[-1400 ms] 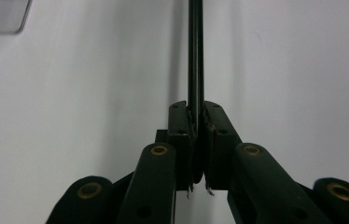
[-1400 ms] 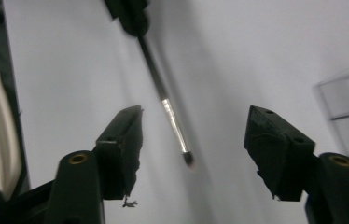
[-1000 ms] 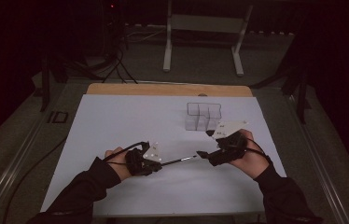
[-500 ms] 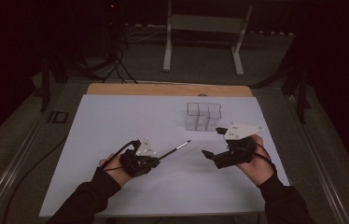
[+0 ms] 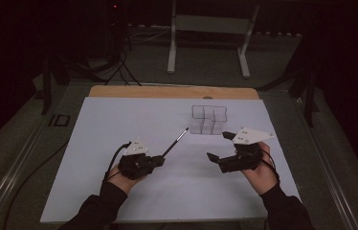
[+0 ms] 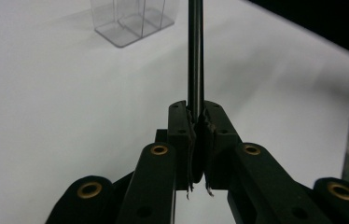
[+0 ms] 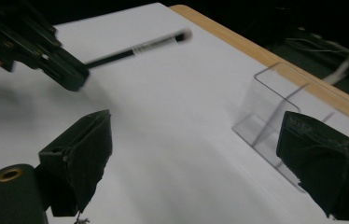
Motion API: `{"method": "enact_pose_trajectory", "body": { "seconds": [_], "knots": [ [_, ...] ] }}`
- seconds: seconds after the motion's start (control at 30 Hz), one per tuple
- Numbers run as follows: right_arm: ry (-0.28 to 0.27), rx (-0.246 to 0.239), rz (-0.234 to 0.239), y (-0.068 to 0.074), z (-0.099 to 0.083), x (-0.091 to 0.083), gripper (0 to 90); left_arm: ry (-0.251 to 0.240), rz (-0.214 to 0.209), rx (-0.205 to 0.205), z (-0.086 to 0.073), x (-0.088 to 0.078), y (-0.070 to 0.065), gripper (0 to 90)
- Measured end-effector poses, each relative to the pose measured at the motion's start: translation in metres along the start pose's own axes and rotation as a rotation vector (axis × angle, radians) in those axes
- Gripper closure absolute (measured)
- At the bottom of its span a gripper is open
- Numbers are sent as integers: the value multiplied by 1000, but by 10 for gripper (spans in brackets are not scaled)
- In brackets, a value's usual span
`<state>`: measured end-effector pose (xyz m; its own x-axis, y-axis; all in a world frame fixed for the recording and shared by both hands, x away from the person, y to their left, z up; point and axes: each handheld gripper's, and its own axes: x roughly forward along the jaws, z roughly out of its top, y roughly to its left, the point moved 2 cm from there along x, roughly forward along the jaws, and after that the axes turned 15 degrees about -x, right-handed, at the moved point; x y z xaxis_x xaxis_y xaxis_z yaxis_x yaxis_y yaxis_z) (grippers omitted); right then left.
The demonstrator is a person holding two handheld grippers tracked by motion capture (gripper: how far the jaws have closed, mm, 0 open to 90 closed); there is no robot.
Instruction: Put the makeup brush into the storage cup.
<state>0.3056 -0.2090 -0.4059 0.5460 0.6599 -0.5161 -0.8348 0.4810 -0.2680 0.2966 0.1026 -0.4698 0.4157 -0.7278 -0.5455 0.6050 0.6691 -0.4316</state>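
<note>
Writing: pale printing runs along the brush shaft in the right gripper view, too blurred to read.
Count: one brush, one clear organizer, two grippers, two hands.
Left gripper (image 5: 160,160): jaws pressed together on the lower end of the slim black brush (image 5: 176,142); in the left gripper view (image 6: 197,122) the shaft (image 6: 195,51) rises straight out from between the pads.
Brush: slants up and away from the left gripper, its tip nearest the organizer but apart from it.
Right gripper (image 5: 219,148): jaws spread wide with nothing between them; in the right gripper view (image 7: 196,144) its pads stand far apart over bare sheet.
Organizer (image 5: 208,119): clear plastic with inner dividers, standing on the sheet beyond both grippers, nearer the right one; it sits just past the right gripper's far jaw (image 7: 266,116).
Hands: left hand (image 5: 122,175) and right hand (image 5: 258,170), dark sleeves behind them.
Surface: white sheet (image 5: 119,120) over a table with a wooden strip (image 5: 167,91) along its far edge.
Room: dark, with a pale metal stand (image 5: 208,38) and cables on the floor behind the table.
</note>
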Motion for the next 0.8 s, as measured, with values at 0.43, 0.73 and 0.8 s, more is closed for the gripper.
{"method": "enact_pose_trajectory", "body": {
  "seconds": [0.43, 0.73, 0.8],
  "knots": [
    [-44, -8, -57, 10, 10, 1, 106, -97, -104, -78, -16, 7, 21, 846],
    [-84, 54, -71, 19, 26, 11, 105, -152, -103, -80, -21, 11, 29, 846],
    [-76, 71, -75, 22, 31, 17, 105, -150, -107, -95, -21, 10, 30, 846]
  ]
}}
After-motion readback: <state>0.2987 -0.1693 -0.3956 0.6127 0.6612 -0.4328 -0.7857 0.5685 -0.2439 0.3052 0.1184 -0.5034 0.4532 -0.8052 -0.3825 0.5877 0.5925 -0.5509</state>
